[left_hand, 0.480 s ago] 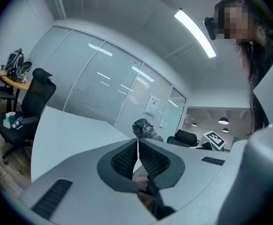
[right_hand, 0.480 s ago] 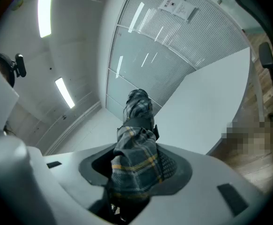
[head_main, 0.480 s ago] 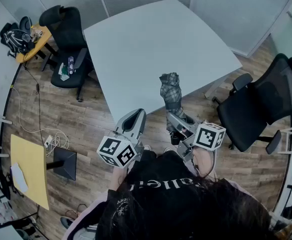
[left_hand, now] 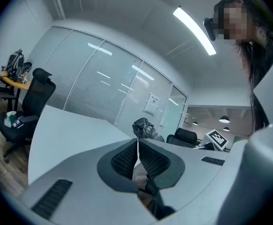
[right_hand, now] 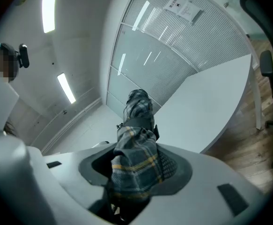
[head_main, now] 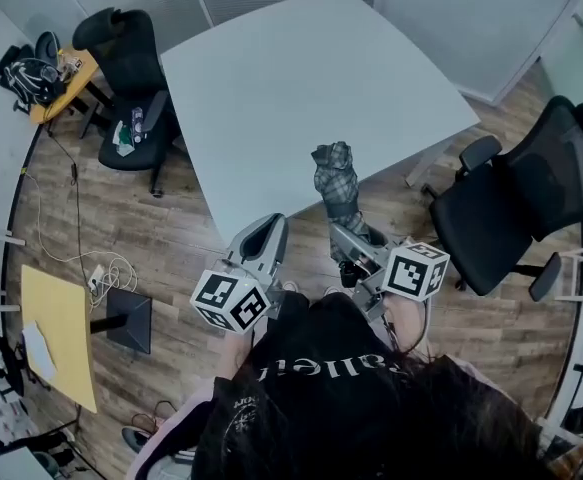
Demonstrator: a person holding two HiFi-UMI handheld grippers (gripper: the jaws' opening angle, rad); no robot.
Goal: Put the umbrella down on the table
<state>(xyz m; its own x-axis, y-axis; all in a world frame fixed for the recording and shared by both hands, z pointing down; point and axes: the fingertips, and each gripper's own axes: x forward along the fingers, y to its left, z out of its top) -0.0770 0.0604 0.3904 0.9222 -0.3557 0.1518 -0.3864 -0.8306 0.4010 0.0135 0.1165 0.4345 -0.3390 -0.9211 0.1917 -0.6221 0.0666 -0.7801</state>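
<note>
A folded grey plaid umbrella point(head_main: 335, 184) stands nearly upright over the near edge of the white table point(head_main: 301, 78). My right gripper point(head_main: 349, 240) is shut on its lower part. In the right gripper view the plaid cloth point(right_hand: 135, 156) fills the space between the jaws, and the umbrella's top points toward the table point(right_hand: 211, 102). My left gripper point(head_main: 269, 234) hangs beside it to the left, short of the table edge, shut with nothing in it. Its black pads point(left_hand: 127, 157) meet in the left gripper view, where the umbrella point(left_hand: 145, 128) shows beyond them over the table point(left_hand: 66, 135).
One black office chair point(head_main: 131, 68) stands at the table's far left and another point(head_main: 516, 203) at its right. A yellow table point(head_main: 56, 338), a black box point(head_main: 129, 323) and loose cables point(head_main: 101, 268) lie on the wooden floor at left. Glass walls close the room.
The head view has shifted slightly. The umbrella stays in the right gripper at the table's near edge, and the left gripper keeps its place.
</note>
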